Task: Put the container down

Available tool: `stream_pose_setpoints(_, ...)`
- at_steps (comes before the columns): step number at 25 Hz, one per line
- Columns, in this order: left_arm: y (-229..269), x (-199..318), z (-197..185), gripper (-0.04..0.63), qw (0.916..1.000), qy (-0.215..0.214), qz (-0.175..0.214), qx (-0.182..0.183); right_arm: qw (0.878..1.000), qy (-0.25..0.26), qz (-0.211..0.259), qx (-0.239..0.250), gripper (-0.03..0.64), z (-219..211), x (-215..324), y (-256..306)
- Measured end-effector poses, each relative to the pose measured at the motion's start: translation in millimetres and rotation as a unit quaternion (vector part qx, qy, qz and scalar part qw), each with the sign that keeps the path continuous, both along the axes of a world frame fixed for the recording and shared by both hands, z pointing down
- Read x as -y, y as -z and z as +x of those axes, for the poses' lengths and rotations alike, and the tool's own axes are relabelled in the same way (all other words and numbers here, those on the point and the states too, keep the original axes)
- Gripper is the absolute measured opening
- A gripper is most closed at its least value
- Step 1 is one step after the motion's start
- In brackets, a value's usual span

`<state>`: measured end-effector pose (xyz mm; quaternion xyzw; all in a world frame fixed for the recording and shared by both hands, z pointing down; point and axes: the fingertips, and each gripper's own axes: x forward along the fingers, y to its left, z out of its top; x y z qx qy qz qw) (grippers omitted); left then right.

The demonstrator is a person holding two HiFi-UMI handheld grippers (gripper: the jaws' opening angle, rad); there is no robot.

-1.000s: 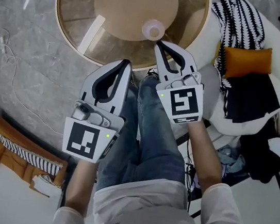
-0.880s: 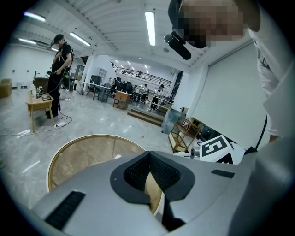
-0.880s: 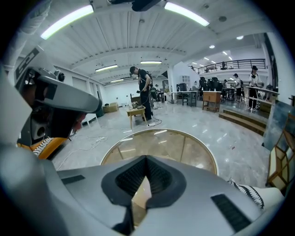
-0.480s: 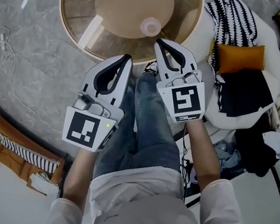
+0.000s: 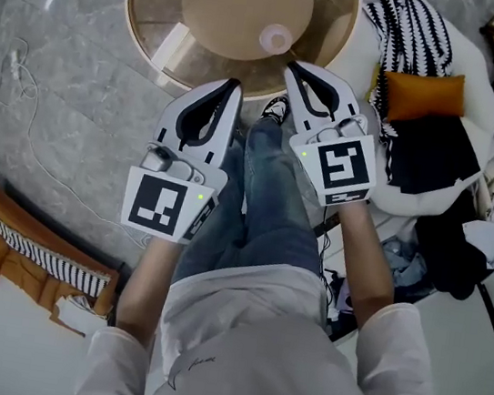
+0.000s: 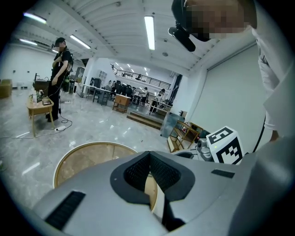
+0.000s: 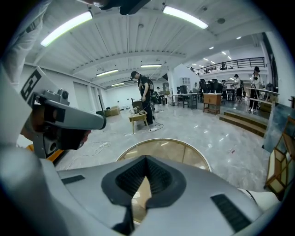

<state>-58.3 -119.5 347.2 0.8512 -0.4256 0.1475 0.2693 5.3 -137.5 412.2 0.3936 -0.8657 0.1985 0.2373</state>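
So the container (image 5: 275,38), a little clear cup, is sitting upright on the round glass-topped table (image 5: 152,3), right at the near-right edge of the tan wooden disc (image 5: 244,3) in the middle of it. Nothing's touching it. The right gripper (image 5: 293,64) has its tip just near of the cup, a hair to the right, but apart from it. Its jaws are pressed together with nothing in them, and in the right gripper view you just see the tabletop past the closed tips. The left gripper (image 5: 234,84) is further left and nearer, around the table's near rim, jaws also closed up and empty. Both are held over the person's jeans (image 5: 266,195). Off to the right there's a black-and-white striped cloth (image 5: 410,28) and an orange cushion (image 5: 421,94) on a white seat.
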Motion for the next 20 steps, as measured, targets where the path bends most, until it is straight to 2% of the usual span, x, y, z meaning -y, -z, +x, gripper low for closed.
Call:
stream_pose_setpoints(4, 5, -4, -4, 0.018, 0.9999, -0.007, -0.008, 0.0, 1.0, -0.007, -0.002, 0.003, 0.015, -2, -1, 14)
stream_pose_setpoints(13, 33, -12, -1, 0.018, 0.9995, -0.029, 0.004, -0.01, 1.0, -0.011, 0.013, 0.001, 0.015, -5, 0, 51)
stream_pose_setpoints(20, 59, -18, -1, 0.018, 0.9984, -0.051, 0.023, -0.004, 1.0, 0.023, 0.02, -0.003, 0.015, -18, -15, 79)
